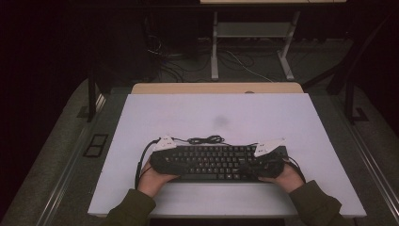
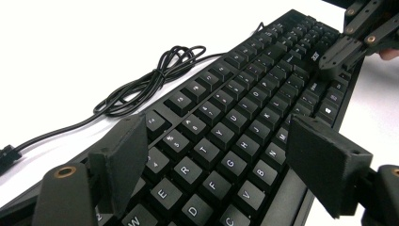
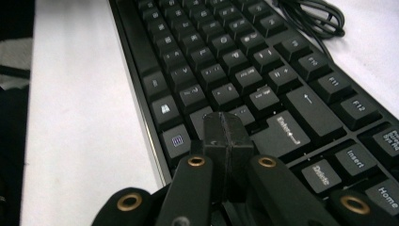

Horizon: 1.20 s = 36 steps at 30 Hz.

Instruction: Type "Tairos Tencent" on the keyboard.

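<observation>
White bench (image 1: pixel 226 113) under us, dark room all round, and on the near half lies the keyboard (image 1: pixel 219 162), long side toward us, its cable (image 1: pixel 205 140) coiled in a loose bundle just behind it.

We're at both ends of it. Our right gripper (image 3: pixel 225 134) has its jaws pressed together, the tip hovering low over the keys just left of Enter, near the right-hand end; whether it actually touches a key we can't tell. Our left gripper (image 2: pixel 221 160) stands with jaws apart, one pad on each side of the letter rows at the left end, clamped on nothing.

It looks like a key press with the closed tip. To do it well, we'd come straight down on the centre of one key, so the tip doesn't catch its neighbour. Go gently, as a hard push could skid the keyboard across the smooth bench. The left gripper could steady the far end, and we'd keep clear of that cable.
</observation>
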Available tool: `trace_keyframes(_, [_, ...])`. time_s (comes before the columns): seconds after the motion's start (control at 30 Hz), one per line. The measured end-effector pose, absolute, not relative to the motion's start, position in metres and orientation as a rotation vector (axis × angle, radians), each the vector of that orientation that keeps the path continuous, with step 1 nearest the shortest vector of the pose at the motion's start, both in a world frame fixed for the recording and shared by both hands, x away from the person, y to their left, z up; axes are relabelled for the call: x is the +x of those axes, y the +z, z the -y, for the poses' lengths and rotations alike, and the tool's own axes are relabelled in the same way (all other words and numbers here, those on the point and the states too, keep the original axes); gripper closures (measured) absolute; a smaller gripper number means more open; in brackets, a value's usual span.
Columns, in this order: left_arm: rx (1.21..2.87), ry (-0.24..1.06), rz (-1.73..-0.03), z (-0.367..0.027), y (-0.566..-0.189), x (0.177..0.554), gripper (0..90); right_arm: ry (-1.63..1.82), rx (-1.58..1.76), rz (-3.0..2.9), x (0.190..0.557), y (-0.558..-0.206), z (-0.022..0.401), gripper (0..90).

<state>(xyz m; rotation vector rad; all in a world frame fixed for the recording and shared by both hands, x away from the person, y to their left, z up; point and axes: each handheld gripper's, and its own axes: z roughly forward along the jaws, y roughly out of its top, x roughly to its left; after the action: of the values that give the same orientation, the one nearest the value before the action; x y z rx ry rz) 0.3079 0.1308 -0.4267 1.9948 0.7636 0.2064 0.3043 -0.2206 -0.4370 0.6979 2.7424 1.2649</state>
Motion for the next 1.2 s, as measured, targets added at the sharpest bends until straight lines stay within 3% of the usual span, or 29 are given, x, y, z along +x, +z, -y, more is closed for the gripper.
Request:
trace_keyframes(0.27, [1.981,0.203,-0.77,-0.13,-0.426,0.312,30.4,1.25,0.695,-2.755,0.304,-0.439,0.219,89.3])
trace_keyframes(0.83, [2.085,0.169,-0.773,-0.118,-0.433,0.32,88.2,1.253,0.697,-2.755,0.304,-0.439,0.22,89.3])
trace_keyframes(1.2, [2.124,0.174,-0.779,-0.112,-0.436,0.323,88.8,1.253,0.7,-2.754,0.304,-0.439,0.22,89.3])
